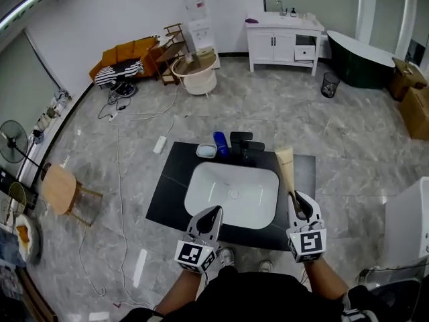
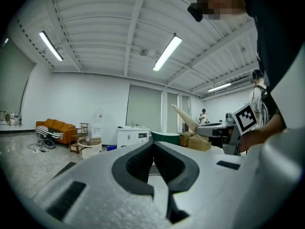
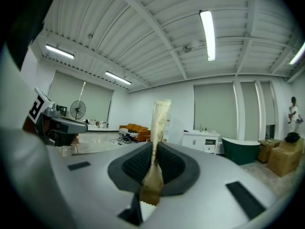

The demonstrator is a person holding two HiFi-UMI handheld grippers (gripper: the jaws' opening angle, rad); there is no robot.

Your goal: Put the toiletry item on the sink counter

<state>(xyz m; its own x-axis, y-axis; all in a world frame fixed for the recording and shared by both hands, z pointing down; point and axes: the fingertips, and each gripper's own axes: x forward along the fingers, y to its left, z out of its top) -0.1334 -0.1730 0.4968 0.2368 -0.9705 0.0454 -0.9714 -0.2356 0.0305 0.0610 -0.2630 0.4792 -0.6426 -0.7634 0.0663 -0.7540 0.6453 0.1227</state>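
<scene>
A beige toiletry tube [image 1: 286,167] is clamped by its crimped end in my right gripper [image 1: 295,204], which is shut on it. The tube points away from me over the right side of the black sink counter [image 1: 169,177]. In the right gripper view the tube [image 3: 159,120] rises upright from between the dark pads [image 3: 138,165]. My left gripper [image 1: 209,215] hovers at the counter's front edge, by the white basin [image 1: 200,174]. Its jaws are shut with nothing between them [image 2: 153,149]. The left gripper view also catches the tube [image 2: 184,116] off to the right.
At the counter's back edge stand a white soap dish [image 1: 206,151], a blue bottle [image 1: 220,143] and black items [image 1: 242,145]. Farther off are a white vanity [image 1: 281,42], a dark bathtub [image 1: 358,62], a waste bin [image 1: 329,84] and a wooden chair [image 1: 60,190].
</scene>
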